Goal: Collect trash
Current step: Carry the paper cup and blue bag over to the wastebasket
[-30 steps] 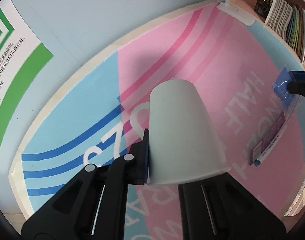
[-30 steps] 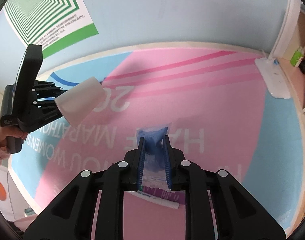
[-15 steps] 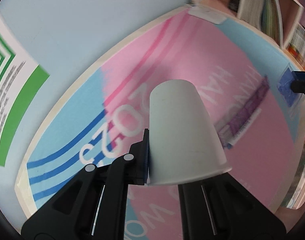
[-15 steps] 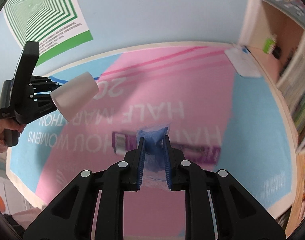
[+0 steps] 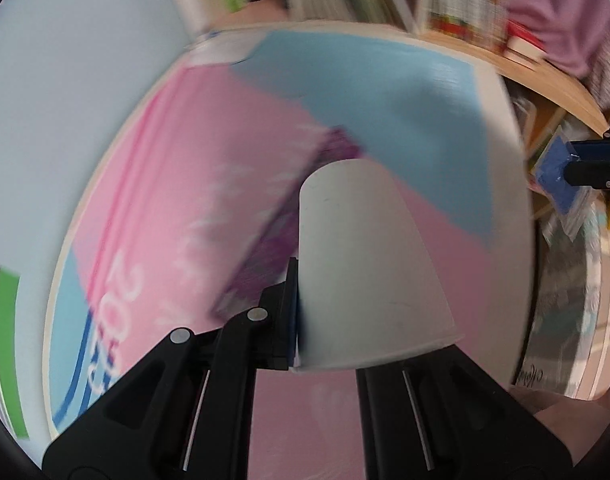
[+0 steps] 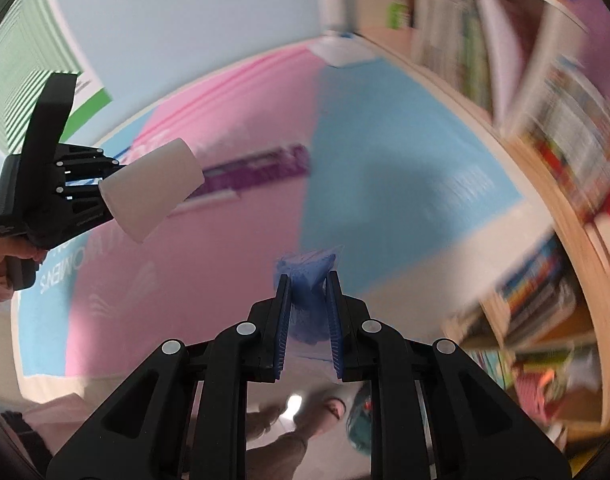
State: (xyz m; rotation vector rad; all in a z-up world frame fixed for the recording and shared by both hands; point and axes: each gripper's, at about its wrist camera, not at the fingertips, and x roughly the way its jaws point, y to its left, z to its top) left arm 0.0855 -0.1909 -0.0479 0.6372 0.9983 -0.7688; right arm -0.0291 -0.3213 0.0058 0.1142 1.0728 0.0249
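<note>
Both claws are full: left gripper (image 5: 305, 292) pinching the paper cup (image 5: 365, 276), right gripper (image 6: 308, 300) clamped on a blue wrapper (image 6: 305, 280), so the purple packet (image 6: 257, 170) on the mat (image 6: 241, 264) (long axis across, nearer the left) can't be grabbed yet.

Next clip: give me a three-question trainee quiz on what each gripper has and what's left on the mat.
1. True or false: the left gripper is shut on a white paper cup.
2. What does the right gripper pinch? A) a blue plastic bag B) a spoon C) nothing
3. Fill in: the piece lying on the pink and blue mat is a ______ wrapper.

Key: 1 true; 2 A; 3 purple.
</note>
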